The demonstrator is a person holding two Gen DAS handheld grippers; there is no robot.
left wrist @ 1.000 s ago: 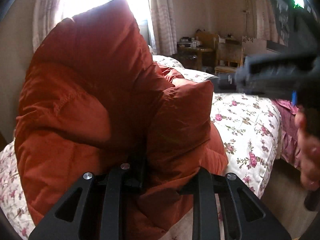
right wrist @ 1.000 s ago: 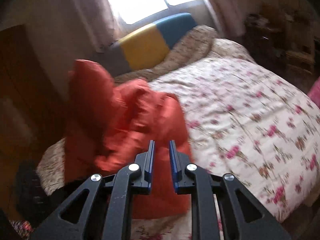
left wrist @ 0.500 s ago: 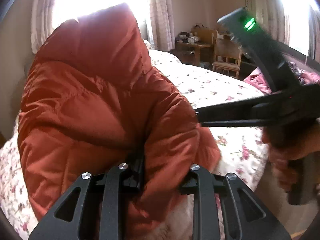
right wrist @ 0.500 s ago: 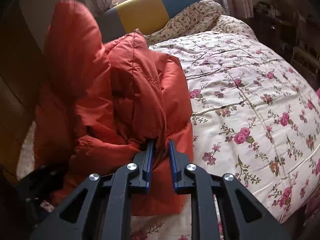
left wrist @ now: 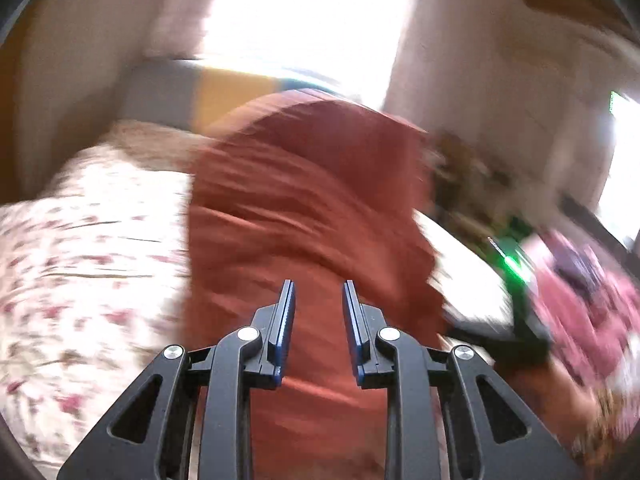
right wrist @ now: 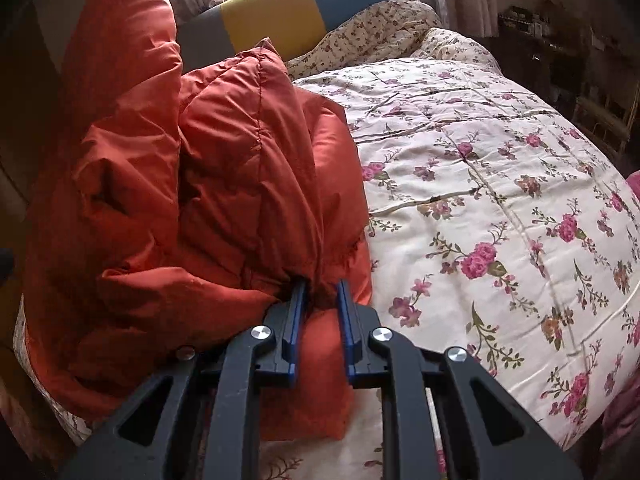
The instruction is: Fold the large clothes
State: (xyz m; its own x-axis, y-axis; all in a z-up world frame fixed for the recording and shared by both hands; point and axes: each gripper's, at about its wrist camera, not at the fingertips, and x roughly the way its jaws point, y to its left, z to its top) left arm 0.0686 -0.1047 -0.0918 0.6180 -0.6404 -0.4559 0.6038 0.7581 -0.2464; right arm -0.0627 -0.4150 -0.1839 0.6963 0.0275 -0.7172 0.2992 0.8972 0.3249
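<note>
A rust-orange padded jacket is heaped on the left side of the bed, with one part standing tall against the wall. My right gripper is shut on a fold at its near edge, and fabric bulges between the blue pads. The left wrist view is blurred. My left gripper has bare fingertips and narrow jaws in front of the jacket. Red cloth shows through the gap, and I cannot tell whether any is pinched.
A floral quilt covers the bed to the right of the jacket. A grey, yellow and blue headboard stands under a bright window. Dark furniture lines the far right. Pink cloth lies beside the bed.
The jacket was draped over my left fingers. That view has now swung away, leaving the fingertips bare. My right gripper sank from above the jacket onto a fold.
</note>
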